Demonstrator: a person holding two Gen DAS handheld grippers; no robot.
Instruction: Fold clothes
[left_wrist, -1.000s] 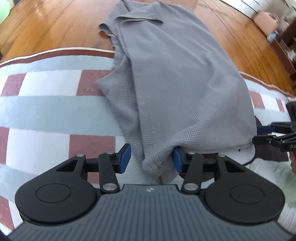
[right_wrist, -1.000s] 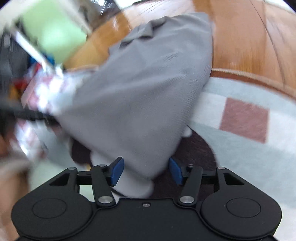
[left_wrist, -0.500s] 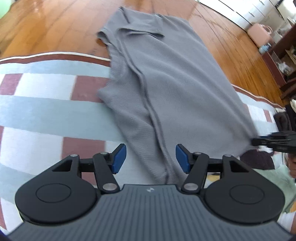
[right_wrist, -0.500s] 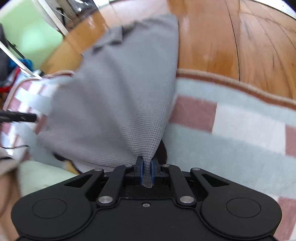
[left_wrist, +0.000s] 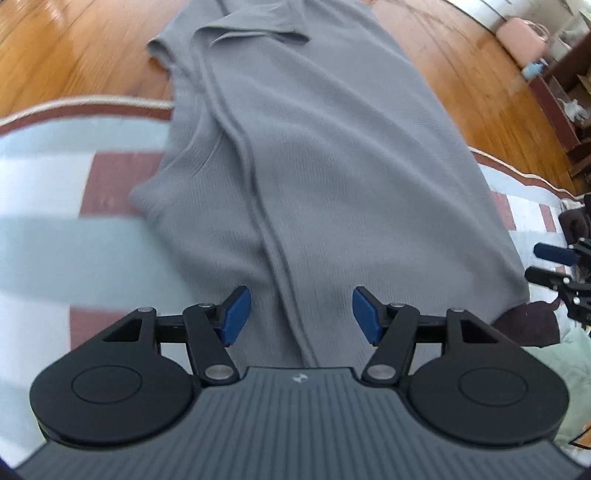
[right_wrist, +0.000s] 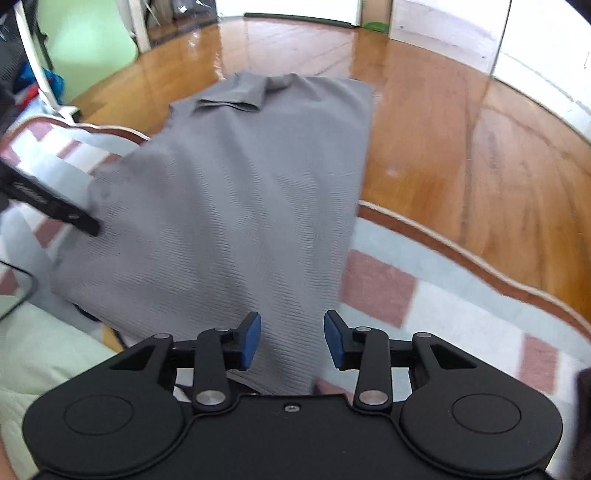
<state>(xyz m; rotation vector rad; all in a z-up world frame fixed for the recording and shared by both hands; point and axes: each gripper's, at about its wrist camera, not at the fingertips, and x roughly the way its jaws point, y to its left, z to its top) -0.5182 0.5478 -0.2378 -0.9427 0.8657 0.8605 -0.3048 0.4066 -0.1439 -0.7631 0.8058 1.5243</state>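
Note:
A grey knit shirt (left_wrist: 332, 158) lies stretched lengthwise, its collar end on the wooden floor and its near hem on the checked rug. A long crease runs down its left side. My left gripper (left_wrist: 301, 314) is open, its blue pads apart over the near hem. In the right wrist view the same shirt (right_wrist: 236, 206) reaches up to my right gripper (right_wrist: 291, 339), which is open with the hem's right corner lying between its pads. The right gripper's fingers (left_wrist: 554, 254) show at the left view's right edge; the left gripper's finger (right_wrist: 48, 203) shows at the right view's left edge.
A rug (left_wrist: 74, 236) with light blue, white and reddish-brown squares lies under the shirt's near half, beyond it glossy wooden floor (right_wrist: 461, 140). A dark garment (left_wrist: 524, 325) and pale green cloth (right_wrist: 40, 354) lie close by. Furniture stands far right (left_wrist: 561, 103).
The right gripper was shut on the hem half a second ago and is now open. The shirt has settled flatter and longer. The left gripper stayed open and moved closer over the hem.

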